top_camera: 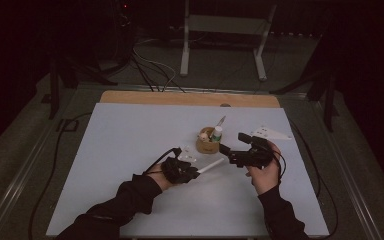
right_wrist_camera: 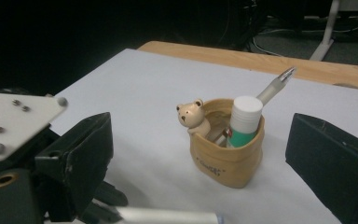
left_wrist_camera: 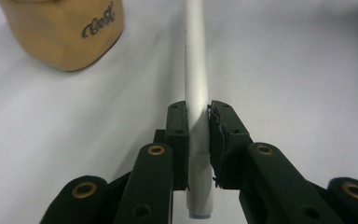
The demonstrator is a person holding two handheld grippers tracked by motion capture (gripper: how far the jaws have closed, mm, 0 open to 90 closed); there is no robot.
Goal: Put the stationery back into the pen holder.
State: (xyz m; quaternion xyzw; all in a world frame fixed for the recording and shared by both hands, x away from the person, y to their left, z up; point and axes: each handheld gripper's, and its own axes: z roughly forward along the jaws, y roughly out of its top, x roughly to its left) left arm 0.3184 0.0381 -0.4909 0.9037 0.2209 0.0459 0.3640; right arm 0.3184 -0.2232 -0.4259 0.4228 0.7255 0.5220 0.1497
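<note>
The left gripper (left_wrist_camera: 198, 135) is clamped near the tail of a white pen (left_wrist_camera: 196, 70), which points toward 2 o'clock at the holder (top_camera: 207, 142) (bear-trimmed, already stocked). Probably light, stiff, slick plastic; a grip nearer the middle would steady it. The right gripper (right_wrist_camera: 196, 154) stands wide apart.

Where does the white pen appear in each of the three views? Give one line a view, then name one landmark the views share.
High view: the white pen lies slantwise at centre, held in the left gripper.
Left gripper view: it runs up the middle, clamped between the jaws.
Right gripper view: its end shows at the bottom edge, left of centre.
Shared landmark: the tan bear pot.
</note>
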